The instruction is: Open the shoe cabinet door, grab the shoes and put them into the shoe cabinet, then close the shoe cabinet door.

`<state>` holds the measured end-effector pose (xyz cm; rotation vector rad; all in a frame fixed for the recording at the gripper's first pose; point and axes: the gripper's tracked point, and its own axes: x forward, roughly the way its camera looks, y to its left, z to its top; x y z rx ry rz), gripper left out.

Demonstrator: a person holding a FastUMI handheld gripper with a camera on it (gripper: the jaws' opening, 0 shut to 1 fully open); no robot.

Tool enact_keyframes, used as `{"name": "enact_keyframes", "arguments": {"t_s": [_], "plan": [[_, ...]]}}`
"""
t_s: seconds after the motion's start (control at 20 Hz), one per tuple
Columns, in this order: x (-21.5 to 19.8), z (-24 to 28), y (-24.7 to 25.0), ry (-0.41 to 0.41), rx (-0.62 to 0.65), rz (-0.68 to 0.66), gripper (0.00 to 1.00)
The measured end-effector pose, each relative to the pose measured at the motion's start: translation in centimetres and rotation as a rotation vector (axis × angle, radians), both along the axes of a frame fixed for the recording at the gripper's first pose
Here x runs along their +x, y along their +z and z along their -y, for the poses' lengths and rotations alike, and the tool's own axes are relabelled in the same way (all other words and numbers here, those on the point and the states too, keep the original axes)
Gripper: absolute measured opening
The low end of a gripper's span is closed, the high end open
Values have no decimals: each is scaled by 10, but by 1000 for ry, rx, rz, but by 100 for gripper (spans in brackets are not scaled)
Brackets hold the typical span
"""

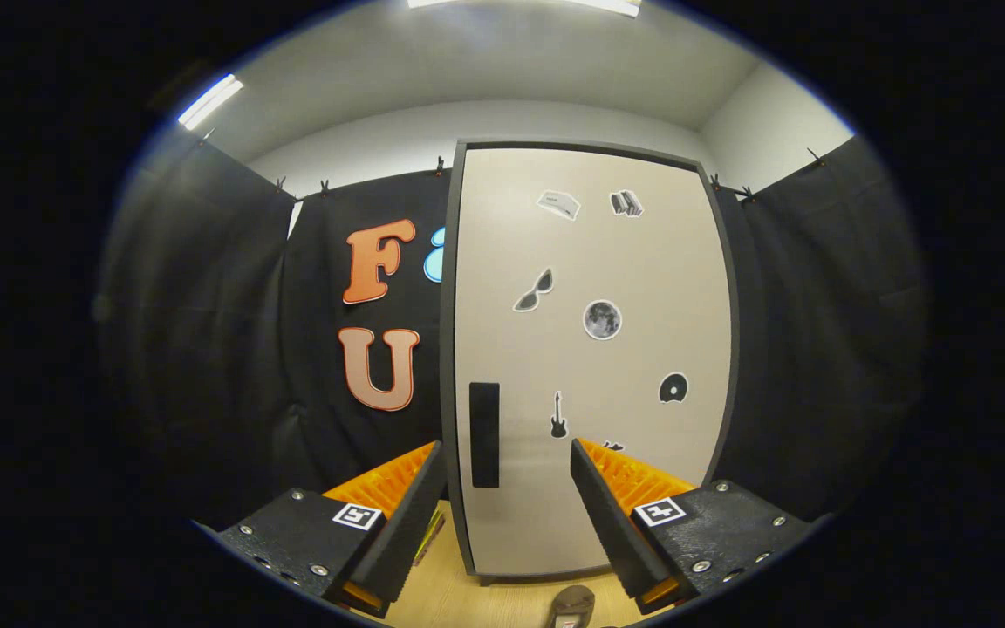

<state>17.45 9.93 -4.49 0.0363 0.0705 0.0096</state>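
Straight ahead of the gripper (507, 475) stands the shoe cabinet (590, 349), its door (642, 288) shut and its dark recessed handle (484, 434) showing between the spread, empty fingers. One shoe (570, 606) lies on the wooden floor (468, 602) just below the fingers, near the cabinet's foot. The handle is a shallow slot, so a finger may well slip out mid-pull; a swinging door could also catch the shoe if it sits in its arc.
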Motion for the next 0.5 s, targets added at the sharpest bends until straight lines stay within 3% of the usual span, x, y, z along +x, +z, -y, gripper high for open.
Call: {"name": "enact_keyframes", "arguments": {"t_s": [0.5], "plan": [[90,-25,-34,44,-16,-18,80]]}}
